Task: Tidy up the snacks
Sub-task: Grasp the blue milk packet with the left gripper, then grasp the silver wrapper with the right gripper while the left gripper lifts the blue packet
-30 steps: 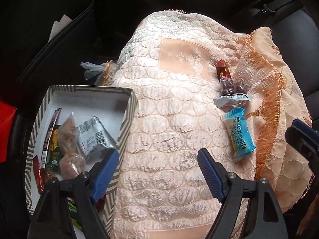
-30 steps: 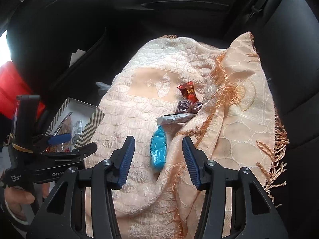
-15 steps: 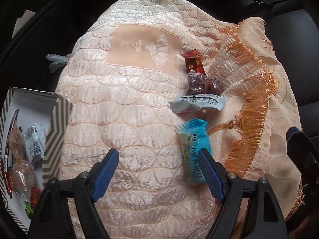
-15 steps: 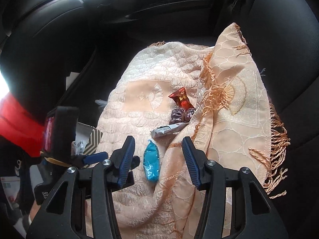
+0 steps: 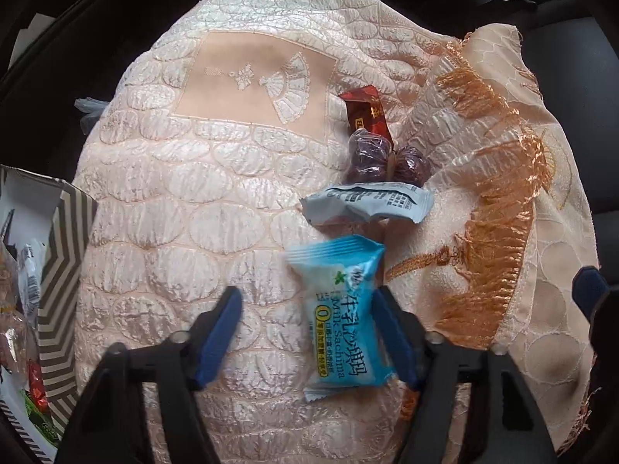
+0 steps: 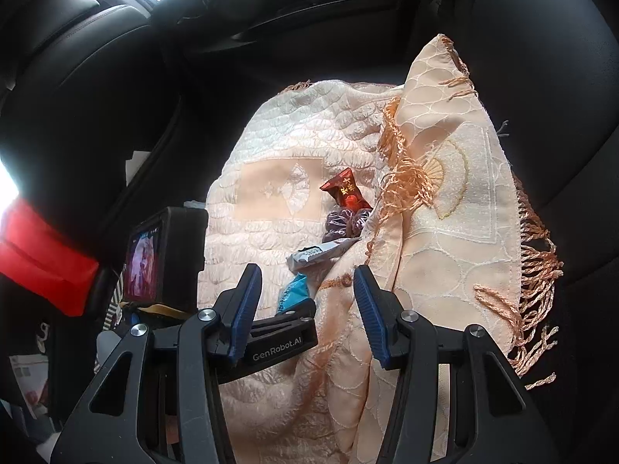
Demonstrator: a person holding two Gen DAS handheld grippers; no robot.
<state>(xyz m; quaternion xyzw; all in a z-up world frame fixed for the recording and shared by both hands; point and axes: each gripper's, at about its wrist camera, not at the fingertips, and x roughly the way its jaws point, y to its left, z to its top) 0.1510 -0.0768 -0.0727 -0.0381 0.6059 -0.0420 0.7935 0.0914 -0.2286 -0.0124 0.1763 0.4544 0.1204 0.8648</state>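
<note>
The left hand-held gripper [image 5: 309,332] is spread wide and grasps nothing; its blue fingers [image 5: 218,334] stand either side of the blue sachima packet [image 5: 338,323], the right finger at the packet's edge, though contact cannot be told; the packet lies flat on the peach quilted cloth [image 5: 193,201], which serves as the landmark here. Beyond the blue packet on the cloth lies a pale grey-blue wrapper [image 5: 367,205]; past that, touching it, a clear bag of dark round sweets [image 5: 383,154]; farthest, a red-brown wrapped candy [image 5: 367,112]; all four sit in a line close to the cloth's orange fringe [image 5: 499,255]. Off the cloth's left edge stands a chevron-patterned box [image 5: 64,255] with several snacks inside. The right hand-held gripper [image 6: 305,309] is likewise released, holding nothing, poised above the near part of the cloth [image 6: 271,201]; between its fingers show the blue packet [image 6: 293,294] and the left tool's black body [image 6: 271,344].
</note>
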